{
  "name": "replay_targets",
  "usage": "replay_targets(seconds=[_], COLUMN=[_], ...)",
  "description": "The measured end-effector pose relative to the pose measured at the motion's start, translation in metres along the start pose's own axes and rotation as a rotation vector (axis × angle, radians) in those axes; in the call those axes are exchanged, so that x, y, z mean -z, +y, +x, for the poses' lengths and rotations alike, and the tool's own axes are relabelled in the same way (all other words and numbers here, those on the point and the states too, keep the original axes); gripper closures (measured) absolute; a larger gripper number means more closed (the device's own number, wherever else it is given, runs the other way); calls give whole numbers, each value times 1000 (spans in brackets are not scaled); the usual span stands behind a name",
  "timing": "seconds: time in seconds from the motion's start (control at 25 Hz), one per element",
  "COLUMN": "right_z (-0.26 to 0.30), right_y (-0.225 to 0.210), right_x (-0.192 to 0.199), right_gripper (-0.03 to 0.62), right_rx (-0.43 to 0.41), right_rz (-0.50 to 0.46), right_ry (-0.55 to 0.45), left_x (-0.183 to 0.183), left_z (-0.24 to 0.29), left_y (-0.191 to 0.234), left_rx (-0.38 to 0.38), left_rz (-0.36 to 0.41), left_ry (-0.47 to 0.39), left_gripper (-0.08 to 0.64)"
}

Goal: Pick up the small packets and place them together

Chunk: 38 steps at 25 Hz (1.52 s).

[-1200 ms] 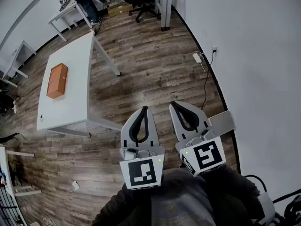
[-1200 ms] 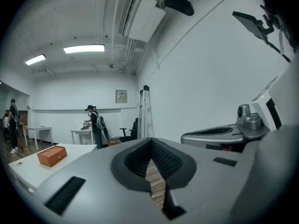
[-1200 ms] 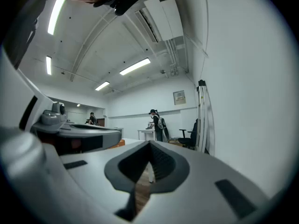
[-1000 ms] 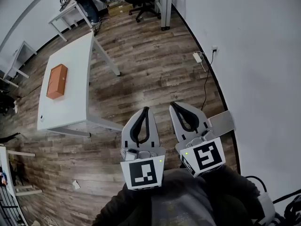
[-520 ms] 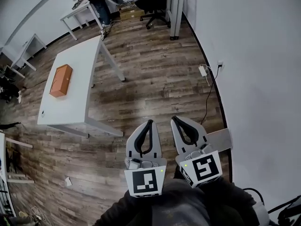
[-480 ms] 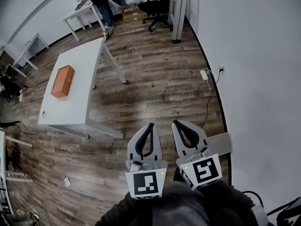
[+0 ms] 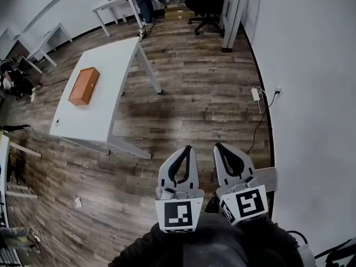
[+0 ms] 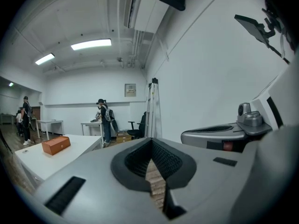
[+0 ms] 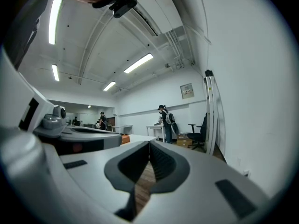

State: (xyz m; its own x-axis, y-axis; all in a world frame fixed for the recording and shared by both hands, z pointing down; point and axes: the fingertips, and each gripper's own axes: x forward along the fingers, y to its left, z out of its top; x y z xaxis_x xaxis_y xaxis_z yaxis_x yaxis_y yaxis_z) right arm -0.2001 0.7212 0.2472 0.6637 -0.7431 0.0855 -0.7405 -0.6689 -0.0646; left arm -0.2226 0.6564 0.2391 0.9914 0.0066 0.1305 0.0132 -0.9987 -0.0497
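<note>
**No packets in sight; the table lies ahead to your left**

Both tongs are empty. Your left gripper (image 7: 187,149) and right gripper (image 7: 218,146) each have their jaws pressed together at the tips, held side by side over the wood floor (image 7: 194,93). No small packets show in any view. The likeliest place for them is the white table (image 7: 111,115) with its orange box (image 7: 84,85), well away ahead-left, the box's long axis running along the table. Your left gripper is nearer.

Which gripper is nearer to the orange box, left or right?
Left. The left gripper hangs over the floor, well away from the orange box; the right gripper is beside it, farther off.
</note>
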Motion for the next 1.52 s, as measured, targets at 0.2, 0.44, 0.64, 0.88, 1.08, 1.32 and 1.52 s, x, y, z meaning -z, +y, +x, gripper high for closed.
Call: replay_targets(seconds=[0.2,0.44,0.64,0.88,1.08,1.32,1.52], right_z=[47,109,160,207,230,247,259], right_y=[-13,-14,-21,-18,-17,-40,-66], right_x=[0,0,-7,-8,-8,-19,-22], right_gripper=[588,588,588,588,588,588,588], right_rx=[-2,-1,14,47,65,108,121], right_rz=[8,6,2,-10,-31,-42,-39], right_ry=[21,34,36,32,47,42,24], left_x=[-1,-1,-4,-2,-3,-13,-16], left_z=[43,88,125,156,177,206,235], left_y=[24,69,104,140,157,157,147], left_rx=[16,33,48,89,113,151,162], left_rz=[3,-8,-13,-16,-36,-39,-21], left_ry=[17,22,30,12,3,0,1], left_gripper=[560,560,560,560,560,560,560])
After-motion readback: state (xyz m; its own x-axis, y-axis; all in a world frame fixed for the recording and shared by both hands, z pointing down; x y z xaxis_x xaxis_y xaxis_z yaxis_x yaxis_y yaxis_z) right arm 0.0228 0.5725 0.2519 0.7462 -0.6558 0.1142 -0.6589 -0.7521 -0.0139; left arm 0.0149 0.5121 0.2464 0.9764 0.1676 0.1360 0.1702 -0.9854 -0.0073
